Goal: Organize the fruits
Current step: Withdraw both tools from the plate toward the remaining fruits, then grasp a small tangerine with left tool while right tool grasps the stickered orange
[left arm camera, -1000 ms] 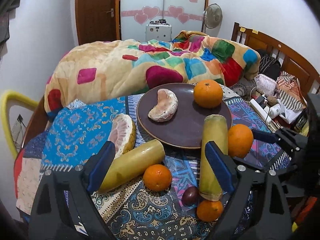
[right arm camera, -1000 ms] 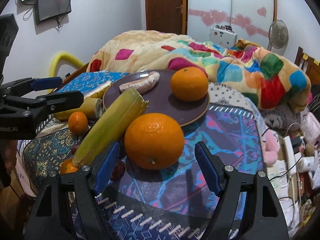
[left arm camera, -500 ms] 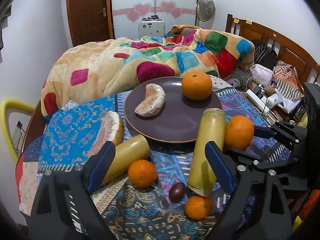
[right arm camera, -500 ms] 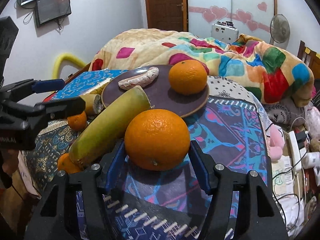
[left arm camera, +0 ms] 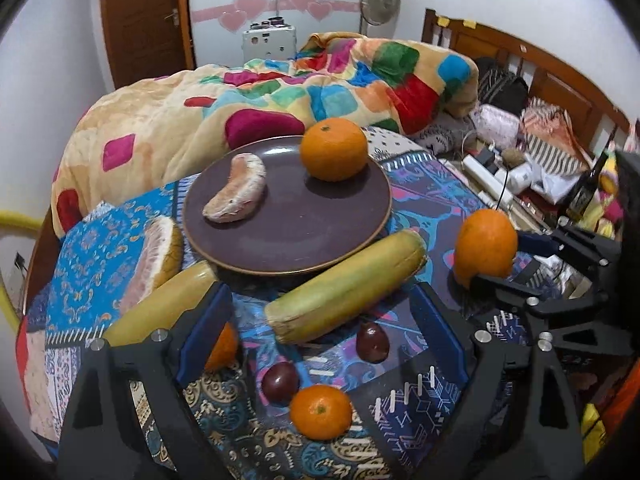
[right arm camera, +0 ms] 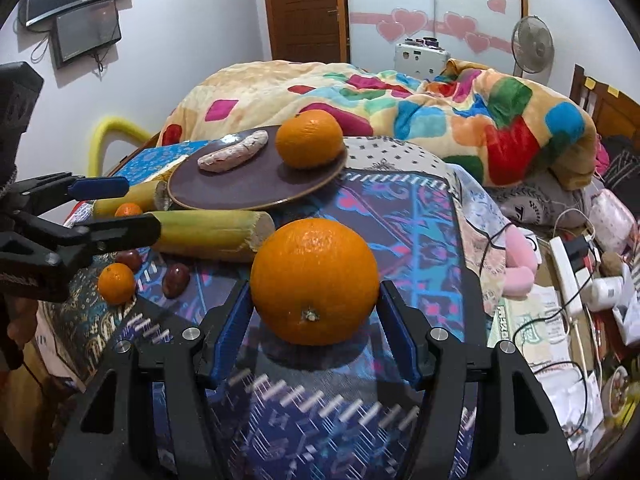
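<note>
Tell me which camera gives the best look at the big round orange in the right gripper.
The right wrist view: the big round orange fills its centre, blue pads against both sides. The left wrist view shows it small at the right, partly hidden by a finger.

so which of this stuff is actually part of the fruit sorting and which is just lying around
Part of the job:
- large orange in the right gripper
- plate
- orange on the plate
- pomelo segment
- sugarcane piece
- small orange
- left gripper, open

Just lying about:
- patchwork blanket
- fan
- power strip
</note>
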Available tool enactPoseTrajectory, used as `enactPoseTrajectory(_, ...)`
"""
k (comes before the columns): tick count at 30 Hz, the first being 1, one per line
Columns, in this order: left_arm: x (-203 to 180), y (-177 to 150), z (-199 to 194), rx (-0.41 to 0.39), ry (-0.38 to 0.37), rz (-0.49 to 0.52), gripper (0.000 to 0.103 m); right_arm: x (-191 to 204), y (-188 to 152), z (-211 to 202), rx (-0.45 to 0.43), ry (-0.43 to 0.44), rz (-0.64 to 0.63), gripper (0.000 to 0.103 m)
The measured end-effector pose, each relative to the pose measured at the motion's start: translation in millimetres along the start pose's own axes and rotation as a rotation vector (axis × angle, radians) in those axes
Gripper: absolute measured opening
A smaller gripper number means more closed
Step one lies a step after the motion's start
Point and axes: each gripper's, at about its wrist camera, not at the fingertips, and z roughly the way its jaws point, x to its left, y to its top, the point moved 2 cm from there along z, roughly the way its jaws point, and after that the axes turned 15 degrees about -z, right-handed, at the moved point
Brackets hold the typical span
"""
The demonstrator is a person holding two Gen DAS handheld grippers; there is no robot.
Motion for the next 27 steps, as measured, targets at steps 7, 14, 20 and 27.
enactPoseTrajectory(7,-3,-4,13,0.028,0.039,0.003,0.092,-4,-6,-5,-0.014,0.010,0.008,0.060)
enactPoseTrajectory(14,28,-11,-13,0.005,0.067,-0.047,0.092,4,-9,-9,-0.032,0.014,-0.009,0.059)
enactPoseTrajectory(20,48,-31,-30,0.024,0.043,-0.110,0.083,16,-10,-14,-0.042,0.007,-0.025,0.059)
enactPoseTrajectory(27,42,-48,-32,0.051,0.009,-0.123,0.074,21,-16,-21,-0.028,0.013,-0.012,0.059)
